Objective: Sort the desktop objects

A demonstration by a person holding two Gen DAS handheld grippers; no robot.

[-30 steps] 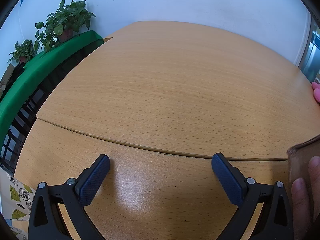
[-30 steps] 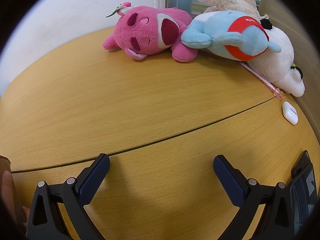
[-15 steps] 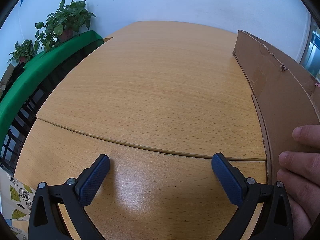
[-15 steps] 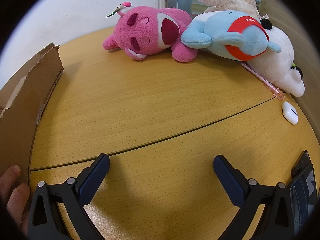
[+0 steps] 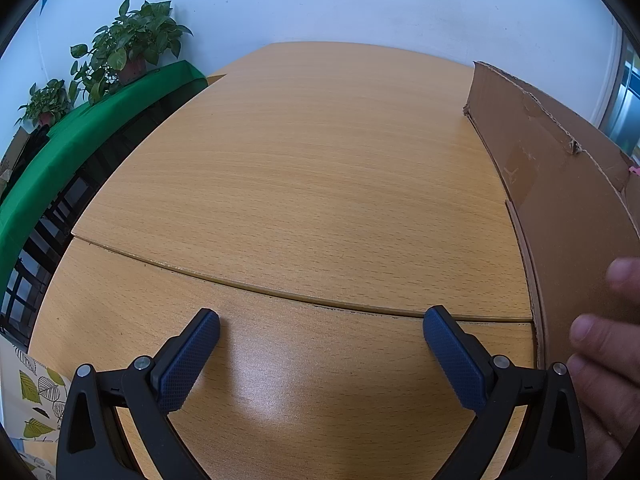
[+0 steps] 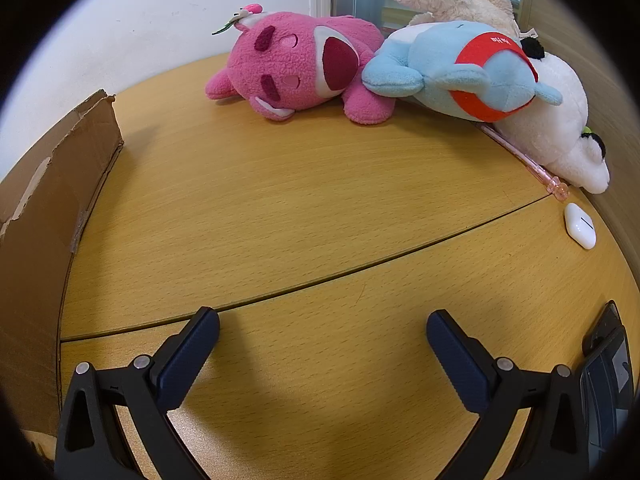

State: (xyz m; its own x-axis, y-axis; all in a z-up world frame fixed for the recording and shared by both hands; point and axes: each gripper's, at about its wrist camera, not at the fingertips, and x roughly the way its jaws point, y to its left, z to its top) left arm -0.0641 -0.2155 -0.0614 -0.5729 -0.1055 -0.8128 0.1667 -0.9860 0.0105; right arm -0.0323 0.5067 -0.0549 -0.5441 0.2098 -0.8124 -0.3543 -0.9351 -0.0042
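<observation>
Under me lay a light wooden desk [image 5: 320,184] in two panels with a curved seam [image 5: 280,294] between them, set against a white wall [image 5: 360,0]. Off to my left ran a green-draped ledge [image 5: 80,120] carrying two potted plants [image 5: 132,46]. My left gripper [image 5: 320,344] hung just above the bare wood, jaws spread wide and empty. My right gripper [image 6: 322,344] was likewise wide apart, holding nothing.

Between the two stood a cardboard box [image 5: 560,200] with torn upper edges; a bare hand [image 5: 604,344] pressed against its near wall. I could not see inside it.

At the far right of the desk lay a pink plush [image 6: 296,66], a blue plush with a red band [image 6: 464,72] leaning on it, and a white plush [image 6: 560,132] behind. A pink pen [image 6: 528,160] stuck out from under them, a white earbud case [image 6: 580,226] lay just past its tip, and a dark device [image 6: 604,380] sat at the right edge.
</observation>
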